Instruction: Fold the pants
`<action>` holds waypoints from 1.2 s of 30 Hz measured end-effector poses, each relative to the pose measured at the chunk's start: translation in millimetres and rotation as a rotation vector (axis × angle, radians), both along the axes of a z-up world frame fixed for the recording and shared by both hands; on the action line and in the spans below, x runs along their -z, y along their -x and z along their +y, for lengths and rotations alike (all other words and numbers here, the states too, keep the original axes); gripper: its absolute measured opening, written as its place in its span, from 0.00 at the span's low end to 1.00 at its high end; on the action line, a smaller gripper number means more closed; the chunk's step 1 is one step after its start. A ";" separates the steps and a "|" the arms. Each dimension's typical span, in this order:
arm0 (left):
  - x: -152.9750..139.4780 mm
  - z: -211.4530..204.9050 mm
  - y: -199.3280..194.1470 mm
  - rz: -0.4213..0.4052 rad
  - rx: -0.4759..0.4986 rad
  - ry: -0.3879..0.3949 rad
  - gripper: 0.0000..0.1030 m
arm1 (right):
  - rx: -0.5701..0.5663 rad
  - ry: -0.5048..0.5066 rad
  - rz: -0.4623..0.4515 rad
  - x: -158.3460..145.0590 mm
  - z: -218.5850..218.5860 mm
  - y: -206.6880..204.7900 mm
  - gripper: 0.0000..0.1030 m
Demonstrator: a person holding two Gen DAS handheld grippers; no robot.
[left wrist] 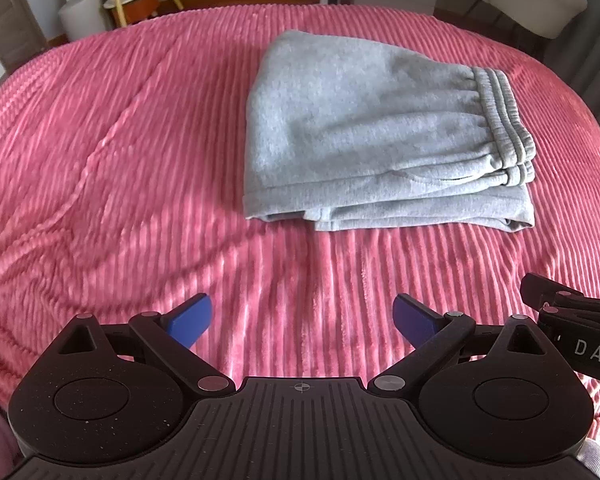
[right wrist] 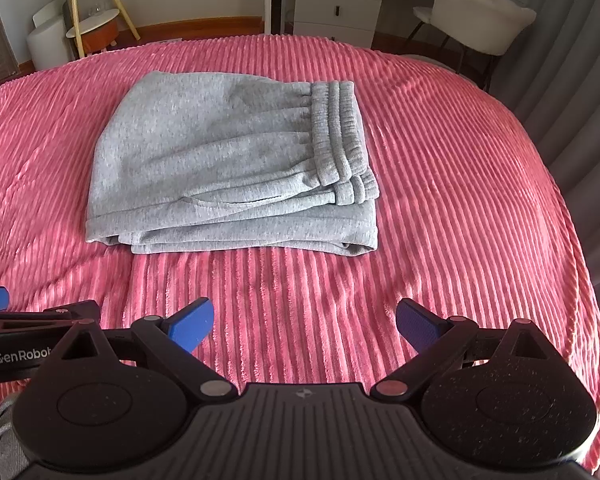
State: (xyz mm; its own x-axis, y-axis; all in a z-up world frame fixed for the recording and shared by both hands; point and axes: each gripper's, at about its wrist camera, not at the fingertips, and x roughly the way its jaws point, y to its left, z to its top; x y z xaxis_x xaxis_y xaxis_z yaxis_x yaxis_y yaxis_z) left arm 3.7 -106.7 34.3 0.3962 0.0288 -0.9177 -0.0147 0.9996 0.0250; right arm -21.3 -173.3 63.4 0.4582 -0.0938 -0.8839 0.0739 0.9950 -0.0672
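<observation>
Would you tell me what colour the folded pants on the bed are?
Light heather grey; the pants show best in the right wrist view.

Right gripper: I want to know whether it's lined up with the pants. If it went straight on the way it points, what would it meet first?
The open right gripper would probably meet the pink bedspread first, then the near edge of the folded grey pants; depth is unclear.
</observation>
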 end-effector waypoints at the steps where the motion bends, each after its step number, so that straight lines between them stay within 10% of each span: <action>1: 0.3 -0.2 0.1 0.001 0.000 -0.001 0.97 | 0.000 0.000 -0.002 -0.2 0.0 0.1 0.95; 36: -11.2 -6.5 11.7 -0.040 0.019 -0.006 0.97 | 0.023 -0.007 -0.015 -3.7 -3.0 15.2 0.95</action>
